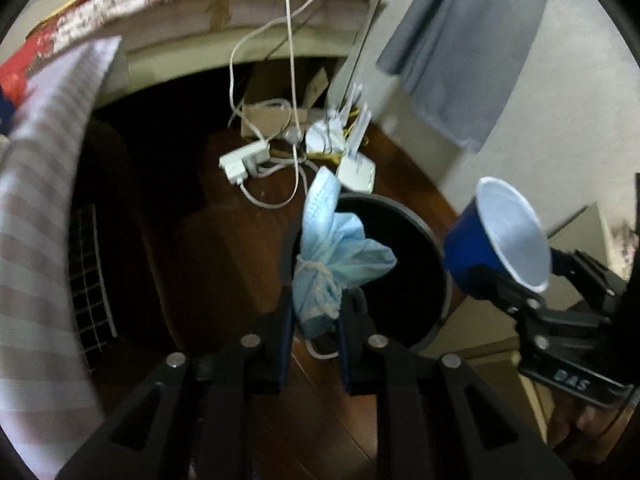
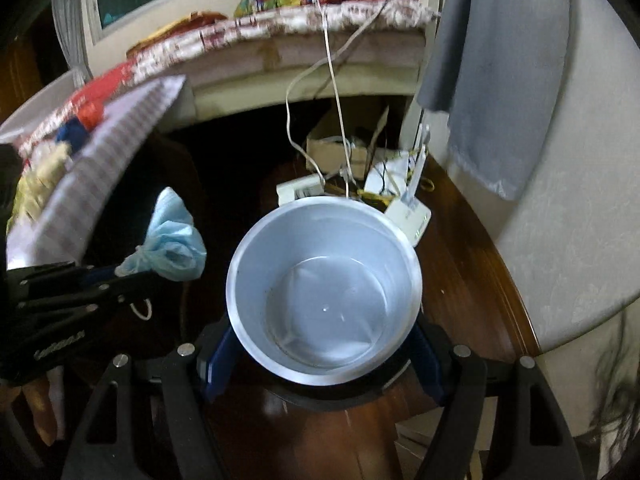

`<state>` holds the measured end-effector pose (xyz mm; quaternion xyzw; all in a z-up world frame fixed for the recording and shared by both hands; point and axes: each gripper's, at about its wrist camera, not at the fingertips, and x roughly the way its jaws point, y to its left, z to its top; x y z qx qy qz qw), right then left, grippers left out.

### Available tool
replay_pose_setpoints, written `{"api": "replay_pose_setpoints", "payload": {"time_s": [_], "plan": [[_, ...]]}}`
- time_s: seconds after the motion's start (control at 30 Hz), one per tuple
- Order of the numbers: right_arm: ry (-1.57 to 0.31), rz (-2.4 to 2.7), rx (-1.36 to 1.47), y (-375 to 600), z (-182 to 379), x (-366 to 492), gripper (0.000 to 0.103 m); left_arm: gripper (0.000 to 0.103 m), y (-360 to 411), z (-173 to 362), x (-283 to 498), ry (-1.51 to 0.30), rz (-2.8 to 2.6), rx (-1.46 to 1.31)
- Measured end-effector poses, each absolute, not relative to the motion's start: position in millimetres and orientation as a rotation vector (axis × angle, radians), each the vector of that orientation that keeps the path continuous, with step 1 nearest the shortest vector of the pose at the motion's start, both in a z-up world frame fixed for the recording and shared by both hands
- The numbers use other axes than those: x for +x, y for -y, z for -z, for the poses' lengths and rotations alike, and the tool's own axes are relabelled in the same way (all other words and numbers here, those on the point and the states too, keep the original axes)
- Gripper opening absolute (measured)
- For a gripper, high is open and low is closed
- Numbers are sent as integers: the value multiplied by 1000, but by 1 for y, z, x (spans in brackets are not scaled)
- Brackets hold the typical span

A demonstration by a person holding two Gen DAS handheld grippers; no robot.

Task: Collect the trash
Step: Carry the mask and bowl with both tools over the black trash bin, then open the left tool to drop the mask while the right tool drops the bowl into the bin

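The black bin (image 1: 424, 236) stands on the floor below both tools, its inside dark and unreadable. The right tool (image 2: 320, 360), spread wide, grips the blue cup (image 2: 324, 292) above it; the left tool (image 1: 316, 320), nearly closed, pinches a crumpled face mask (image 1: 332, 248) at the rim's nine o'clock. Judging so, both drops remain.

The black bin (image 1: 416, 216) shows only part of its rim in the left wrist view; the crumpled blue face mask (image 1: 332, 256) covers its near side, and its inside is too dark to read. In the right wrist view the blue cup (image 2: 324, 292) hides nearly all of it. The striped bedding (image 1: 44, 208) is smeared by blur and cut by the edge.
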<state>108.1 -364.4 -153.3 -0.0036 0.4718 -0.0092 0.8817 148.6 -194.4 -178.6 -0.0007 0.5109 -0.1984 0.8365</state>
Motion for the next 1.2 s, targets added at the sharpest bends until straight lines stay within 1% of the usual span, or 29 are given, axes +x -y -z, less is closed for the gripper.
{"api": "replay_pose_setpoints", "payload": {"time_s": [0.1, 0.4, 0.43, 0.47, 0.5, 0.53, 0.57, 0.6, 0.63, 0.83, 0.9, 1.2], "plan": [[-1013, 23, -4, 372, 170, 118, 76, 20, 202, 202, 157, -1146, 408, -1], [-1088, 16, -25, 387, 211, 136, 76, 21, 234, 226, 158, -1190, 452, 46], [-1093, 9, -23, 387, 214, 138, 76, 22, 236, 229, 159, -1199, 461, 41], [-1099, 3, -28, 387, 218, 140, 76, 25, 237, 231, 163, -1202, 476, 26], [-1105, -2, -41, 387, 223, 143, 77, 29, 241, 236, 169, -1204, 494, 8], [-1117, -2, -57, 388, 232, 146, 78, 50, 242, 241, 172, -1216, 494, 10], [-1137, 17, -66, 390, 239, 148, 88, 74, 240, 243, 173, -1222, 461, 24], [-1152, 51, -75, 395, 245, 149, 93, 83, 237, 242, 173, -1214, 431, 23], [-1152, 61, -61, 401, 248, 147, 95, 91, 230, 239, 173, -1194, 418, -6], [-1112, 123, 8, 416, 232, 129, 96, 91, 215, 224, 167, -1158, 327, -9], [-1101, 139, 22, 416, 222, 124, 96, 94, 212, 215, 163, -1138, 306, -6], [-980, 166, 50, 401, 154, 101, 96, 95, 198, 171, 151, -1050, 339, -25]]}}
